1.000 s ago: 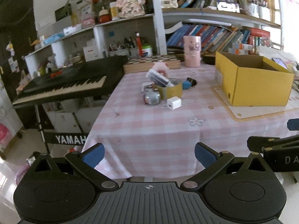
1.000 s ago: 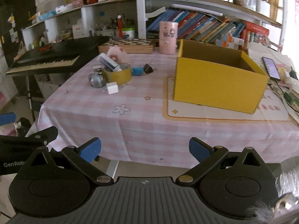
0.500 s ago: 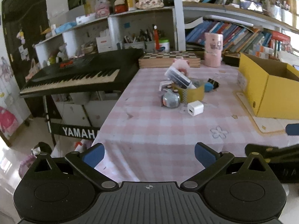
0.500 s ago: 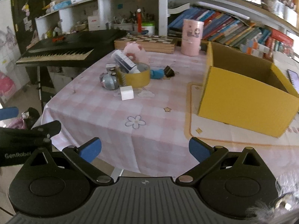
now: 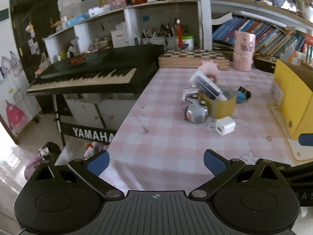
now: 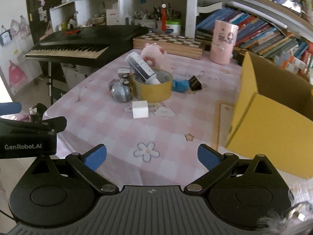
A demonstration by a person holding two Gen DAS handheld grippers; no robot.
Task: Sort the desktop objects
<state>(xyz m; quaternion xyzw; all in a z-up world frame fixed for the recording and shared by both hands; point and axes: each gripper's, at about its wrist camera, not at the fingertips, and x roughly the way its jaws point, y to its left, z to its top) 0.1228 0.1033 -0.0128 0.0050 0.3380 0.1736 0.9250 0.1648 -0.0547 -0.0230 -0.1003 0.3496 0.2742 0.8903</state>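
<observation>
A cluster of small objects lies mid-table: a yellow tape roll (image 6: 154, 90) with a white-and-dark device (image 6: 141, 69) leaning in it, a grey round gadget (image 6: 120, 93), a white charger cube (image 6: 139, 109), a pink plush (image 6: 153, 53), a blue item (image 6: 180, 85) and a black binder clip (image 6: 195, 83). The same tape roll (image 5: 220, 105) and charger cube (image 5: 225, 126) show in the left wrist view. An open yellow box (image 6: 273, 117) stands at the right. My left gripper (image 5: 156, 161) and right gripper (image 6: 152, 157) are open and empty, near the table's front edge.
A pink checked cloth covers the table (image 6: 156, 137). A black Yamaha keyboard (image 5: 93, 74) stands to the left. A chessboard box (image 6: 168, 43) and a pink canister (image 6: 223, 42) sit at the back, with bookshelves behind.
Both grippers have moved forward toward the table and the object cluster, which looks nearer. Both stay open and empty.
</observation>
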